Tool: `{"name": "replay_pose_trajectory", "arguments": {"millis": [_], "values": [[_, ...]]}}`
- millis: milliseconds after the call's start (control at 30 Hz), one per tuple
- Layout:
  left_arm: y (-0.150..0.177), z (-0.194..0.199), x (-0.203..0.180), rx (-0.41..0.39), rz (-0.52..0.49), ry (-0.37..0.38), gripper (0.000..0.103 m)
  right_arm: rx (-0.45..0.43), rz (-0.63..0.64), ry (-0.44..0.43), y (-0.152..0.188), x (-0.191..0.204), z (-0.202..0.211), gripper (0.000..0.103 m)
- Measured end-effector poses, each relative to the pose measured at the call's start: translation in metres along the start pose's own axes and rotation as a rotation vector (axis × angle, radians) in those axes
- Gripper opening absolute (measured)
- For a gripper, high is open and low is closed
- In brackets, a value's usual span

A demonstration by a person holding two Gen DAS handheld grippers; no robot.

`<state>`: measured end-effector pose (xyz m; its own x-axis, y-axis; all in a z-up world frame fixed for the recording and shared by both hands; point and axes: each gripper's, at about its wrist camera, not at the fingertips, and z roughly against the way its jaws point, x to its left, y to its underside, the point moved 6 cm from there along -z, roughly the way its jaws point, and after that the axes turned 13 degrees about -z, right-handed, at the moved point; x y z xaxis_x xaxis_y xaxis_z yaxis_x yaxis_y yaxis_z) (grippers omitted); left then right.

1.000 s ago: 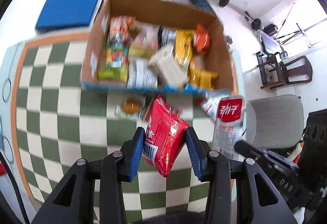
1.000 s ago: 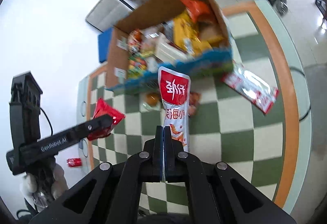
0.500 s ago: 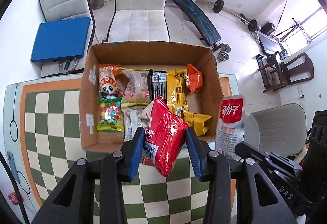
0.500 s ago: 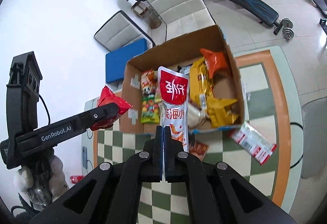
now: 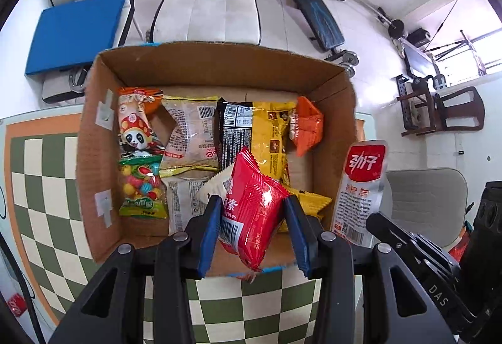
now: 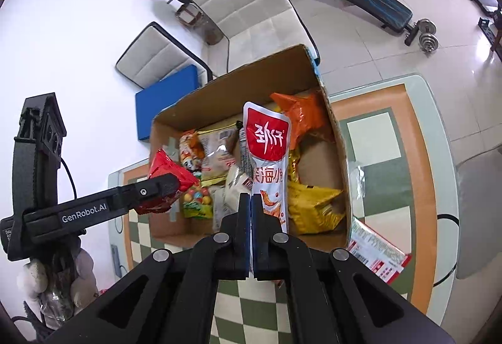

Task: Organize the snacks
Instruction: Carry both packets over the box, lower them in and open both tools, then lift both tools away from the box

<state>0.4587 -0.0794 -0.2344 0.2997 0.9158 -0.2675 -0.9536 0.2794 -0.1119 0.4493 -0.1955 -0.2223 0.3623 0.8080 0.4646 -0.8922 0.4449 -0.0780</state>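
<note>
Two packets — red bag (image 5: 251, 206) between left fingers (image 5: 209, 231), above box (image 5: 94, 155).

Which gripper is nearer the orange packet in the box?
Right. The right gripper holds its white pouch up beside the orange packet; the left gripper sits toward the box's opposite side.

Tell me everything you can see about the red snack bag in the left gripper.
The red snack bag is a glossy, puffy foil pillow pack with white lettering, a barcode and crimped ends. The left gripper is shut on its sides with blue-padded fingers, holding it tilted above the near part of the open cardboard box.
</note>
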Motion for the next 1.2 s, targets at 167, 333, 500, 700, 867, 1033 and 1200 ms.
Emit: {"name": "replay_pose_trajectory", "arguments": {"millis": [167, 333, 500, 700, 867, 1033, 1200], "values": [[-0.010, -0.023, 0.008, 0.054, 0.003, -0.012, 0.039, 0.020, -0.028, 0.018, -0.015, -0.008, -0.021, 0.001], [-0.016, -0.039, 0.016, 0.104, -0.002, -0.051, 0.043, 0.046, -0.049, 0.060, -0.023, -0.015, -0.041, 0.005], [-0.015, -0.039, 0.025, 0.095, -0.006, -0.049, 0.089, 0.061, -0.054, 0.077, -0.024, -0.017, -0.048, 0.067], [-0.009, -0.027, 0.025, 0.066, -0.009, -0.055, 0.090, 0.064, -0.015, 0.109, -0.018, -0.013, -0.049, 0.073], [-0.002, -0.007, 0.022, 0.009, -0.027, -0.096, 0.090, 0.043, 0.006, 0.113, -0.013, -0.011, -0.045, 0.093], [0.009, 0.020, 0.023, -0.084, -0.052, -0.205, 0.090, -0.038, 0.083, 0.173, -0.008, -0.005, -0.034, 0.099], [0.025, 0.041, 0.022, -0.143, -0.049, -0.259, 0.090, -0.098, 0.149, 0.247, 0.002, 0.001, -0.021, 0.099]]}}
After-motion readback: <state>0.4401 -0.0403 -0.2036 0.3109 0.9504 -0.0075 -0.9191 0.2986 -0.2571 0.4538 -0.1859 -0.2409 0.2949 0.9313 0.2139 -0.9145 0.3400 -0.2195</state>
